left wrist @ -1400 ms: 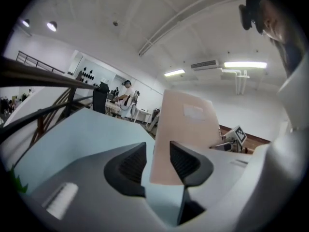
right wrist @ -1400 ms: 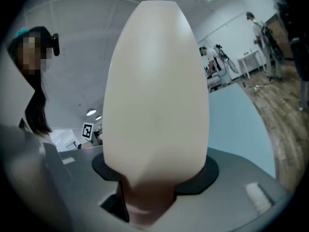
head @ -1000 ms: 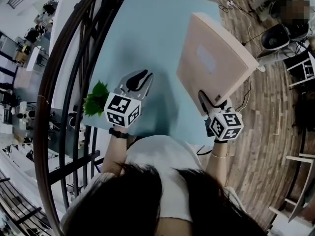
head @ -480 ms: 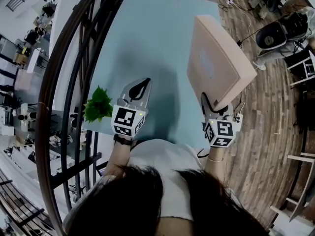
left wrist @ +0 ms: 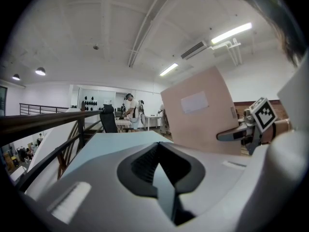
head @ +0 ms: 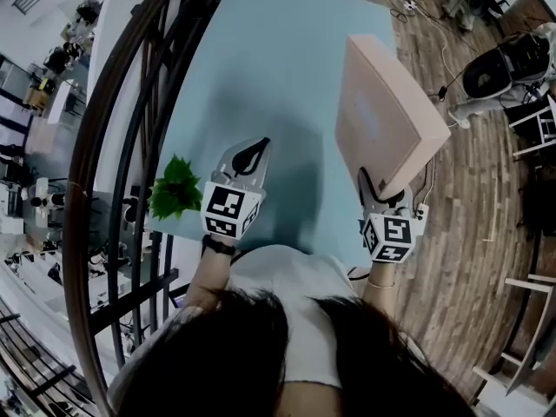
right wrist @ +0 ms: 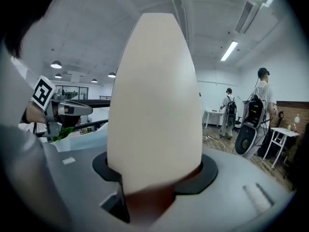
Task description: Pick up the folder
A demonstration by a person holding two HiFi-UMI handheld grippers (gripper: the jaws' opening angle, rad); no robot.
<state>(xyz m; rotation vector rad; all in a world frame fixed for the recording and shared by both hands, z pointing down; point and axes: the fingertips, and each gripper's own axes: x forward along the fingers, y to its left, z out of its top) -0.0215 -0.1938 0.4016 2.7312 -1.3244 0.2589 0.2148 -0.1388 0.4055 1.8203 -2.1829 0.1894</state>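
Note:
The folder (head: 382,115) is a thick pale pink binder with a label on its face. It is lifted off the light blue table (head: 261,50) and stands tilted over the table's right edge. My right gripper (head: 375,186) is shut on its lower edge; in the right gripper view the folder (right wrist: 154,95) fills the space between the jaws. My left gripper (head: 250,153) is shut and holds nothing, hovering over the table's near part, left of the folder. The left gripper view shows the folder (left wrist: 203,110) and the right gripper (left wrist: 241,133) to the right.
A small green plant (head: 175,189) sits at the table's near left corner, beside a dark curved railing (head: 104,146). Wooden floor with cables and a chair (head: 508,63) lies to the right. People stand far off (right wrist: 260,110).
The left gripper's jaws have closed on nothing. The folder has tipped a little more upright in the right gripper. Both hands have stayed in about the same place.

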